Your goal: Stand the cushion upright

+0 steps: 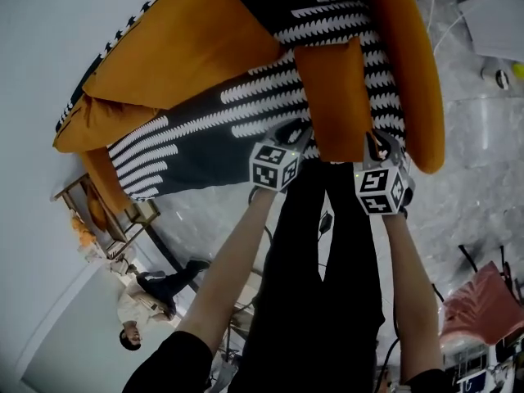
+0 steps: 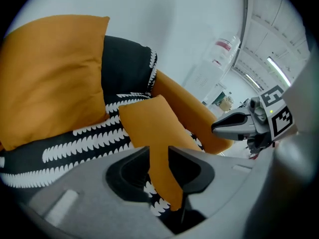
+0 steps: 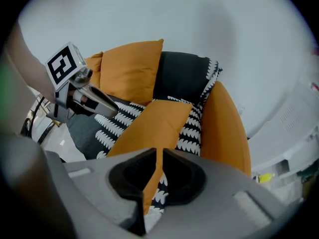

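Note:
A small orange cushion (image 1: 332, 97) lies tilted on the black seat with white leaf stripes (image 1: 205, 129) of an orange sofa, leaning toward the right armrest (image 1: 413, 64). Both grippers hold its near edge. My left gripper (image 1: 299, 133) has the cushion's corner (image 2: 149, 128) filling the gap between its jaws (image 2: 158, 158). My right gripper (image 1: 378, 144) pinches the cushion's edge (image 3: 154, 123) thin between nearly closed jaws (image 3: 156, 158). Each gripper shows in the other's view: the right gripper (image 2: 234, 126), the left gripper (image 3: 94, 101).
A large orange back cushion (image 1: 188, 47) leans against the sofa's back at the left. A wooden rack (image 1: 106, 211) and a person (image 1: 139, 301) are on the floor at lower left, a pink seat (image 1: 483, 301) at lower right. A water dispenser (image 2: 224, 59) stands by the wall.

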Demonstrator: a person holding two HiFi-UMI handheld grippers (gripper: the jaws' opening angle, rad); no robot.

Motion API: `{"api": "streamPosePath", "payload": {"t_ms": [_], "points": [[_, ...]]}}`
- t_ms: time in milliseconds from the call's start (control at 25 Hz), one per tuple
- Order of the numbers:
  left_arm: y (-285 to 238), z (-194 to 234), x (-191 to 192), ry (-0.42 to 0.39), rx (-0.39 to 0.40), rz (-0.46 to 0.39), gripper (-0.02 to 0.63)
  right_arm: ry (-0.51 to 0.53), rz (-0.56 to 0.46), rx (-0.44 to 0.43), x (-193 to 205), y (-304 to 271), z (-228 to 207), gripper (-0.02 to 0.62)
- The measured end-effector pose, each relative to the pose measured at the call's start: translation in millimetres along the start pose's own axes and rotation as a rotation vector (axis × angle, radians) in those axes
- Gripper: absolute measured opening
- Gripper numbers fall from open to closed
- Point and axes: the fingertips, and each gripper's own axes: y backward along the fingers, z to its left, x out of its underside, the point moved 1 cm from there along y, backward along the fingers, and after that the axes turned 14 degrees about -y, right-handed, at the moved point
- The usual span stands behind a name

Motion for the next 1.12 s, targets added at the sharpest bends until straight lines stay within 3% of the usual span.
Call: {"api": "streamPosePath", "payload": {"t_ms": [200,320,520,760,1120], "points": [[-20.7,-5.4,11.0,0.064,0.042,-0.019,0.164,0.0,0.027,-0.001,12.0,-1.8,-0.4,0.045],[-32.3,-3.7,17.4,0.09,0.078,-0.025,0.222,0.004,0.023,-0.007,13.9,-7.4,5.3,0.044],[-56.1,0.9,21.5,0.121,0.119,-0.04,0.253,0.005,0.029,-0.034,18.8,-19.0,5.9,0.045],[-72.5,10.6,29.9,0.2,0.211,-0.052,0.319,-0.004,0.043,-0.044,19.3,-29.0,13.7,0.046],[-75.9,9.7,27.1,0.269,0.354,-0.07,0.348,-0.015,0.047,-0.018,10.9,-33.9,28.6,0.045]]}}
